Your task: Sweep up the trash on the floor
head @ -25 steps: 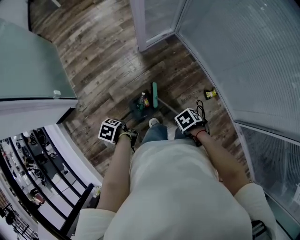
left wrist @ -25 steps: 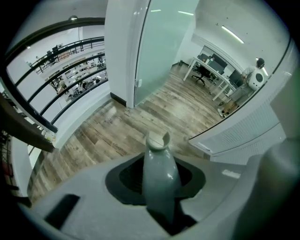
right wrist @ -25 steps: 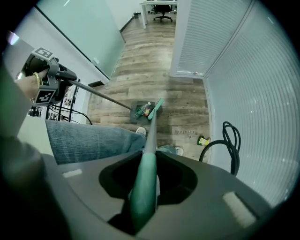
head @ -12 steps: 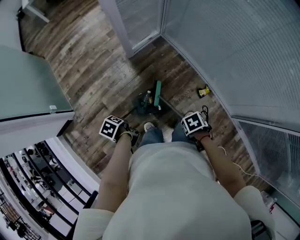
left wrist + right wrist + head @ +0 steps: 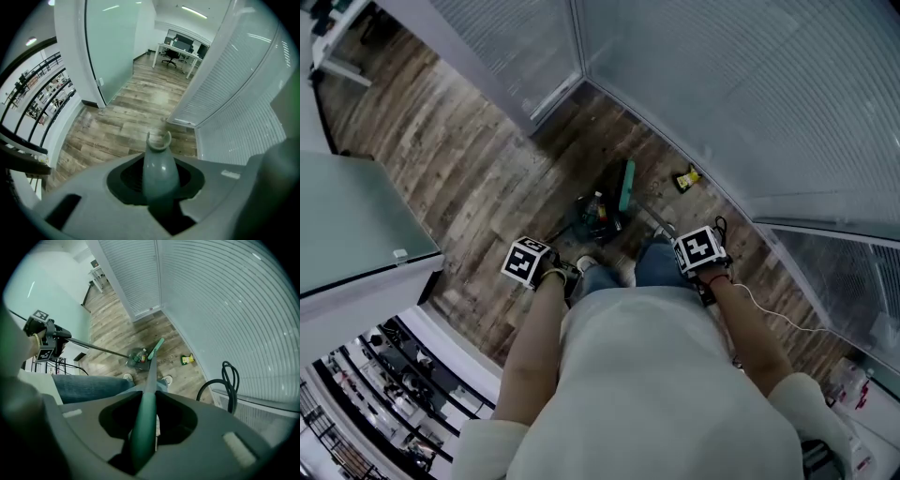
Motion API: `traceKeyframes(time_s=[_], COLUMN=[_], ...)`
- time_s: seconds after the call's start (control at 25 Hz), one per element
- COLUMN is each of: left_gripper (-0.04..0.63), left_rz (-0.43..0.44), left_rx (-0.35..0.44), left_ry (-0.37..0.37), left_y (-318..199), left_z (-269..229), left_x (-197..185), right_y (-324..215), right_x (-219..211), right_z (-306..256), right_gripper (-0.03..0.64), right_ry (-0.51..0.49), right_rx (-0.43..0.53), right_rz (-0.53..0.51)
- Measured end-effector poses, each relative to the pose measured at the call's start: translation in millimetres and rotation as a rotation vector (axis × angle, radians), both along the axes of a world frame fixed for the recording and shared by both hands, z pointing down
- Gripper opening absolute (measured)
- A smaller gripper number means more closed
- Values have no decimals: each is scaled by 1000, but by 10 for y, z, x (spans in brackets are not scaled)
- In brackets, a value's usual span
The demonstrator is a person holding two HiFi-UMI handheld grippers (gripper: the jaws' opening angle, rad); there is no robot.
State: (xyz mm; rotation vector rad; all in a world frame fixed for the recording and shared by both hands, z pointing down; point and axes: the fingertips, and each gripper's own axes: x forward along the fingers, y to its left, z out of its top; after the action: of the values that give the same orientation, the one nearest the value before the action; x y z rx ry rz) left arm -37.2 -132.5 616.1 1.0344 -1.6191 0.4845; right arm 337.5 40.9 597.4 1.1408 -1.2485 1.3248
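The left gripper is clamped on the grey handle of a dustpan, and the handle's clip end pokes out past the jaws in the left gripper view. The right gripper is closed round the green broom handle, which runs down to the broom head. In the head view the person stands on the wood floor with both grippers held low in front of the legs, one shoe just behind the dustpan. The dustpan sits on the floor just ahead of the feet, with a bottle and other small trash inside it. The broom head rests at the dustpan's right edge. A yellow wrapper lies on the floor to the right of the broom head, near the foot of the glass wall, apart from the dustpan.
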Motion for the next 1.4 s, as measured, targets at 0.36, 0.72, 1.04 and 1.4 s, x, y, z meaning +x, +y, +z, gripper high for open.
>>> traceKeyframes(time_s=[0.36, 0.72, 1.04, 1.4], left_gripper=[86, 86, 86, 86], left_rz=[68, 106, 101, 69], left_rx=[-13, -22, -19, -17], left_ry=[-16, -28, -37, -56], left_y=[-129, -235, -203, -152], left_z=[2, 101, 141, 155], left_x=[880, 1680, 2144, 2475], right_y=[228, 308, 418, 501], right_x=[890, 1785, 2451, 3074], right_z=[46, 130, 134, 230], right_gripper=[98, 98, 98, 98], right_ry=[19, 54, 110, 145], right_rx=[-23, -33, -58, -121], right_rz=[103, 83, 21, -96])
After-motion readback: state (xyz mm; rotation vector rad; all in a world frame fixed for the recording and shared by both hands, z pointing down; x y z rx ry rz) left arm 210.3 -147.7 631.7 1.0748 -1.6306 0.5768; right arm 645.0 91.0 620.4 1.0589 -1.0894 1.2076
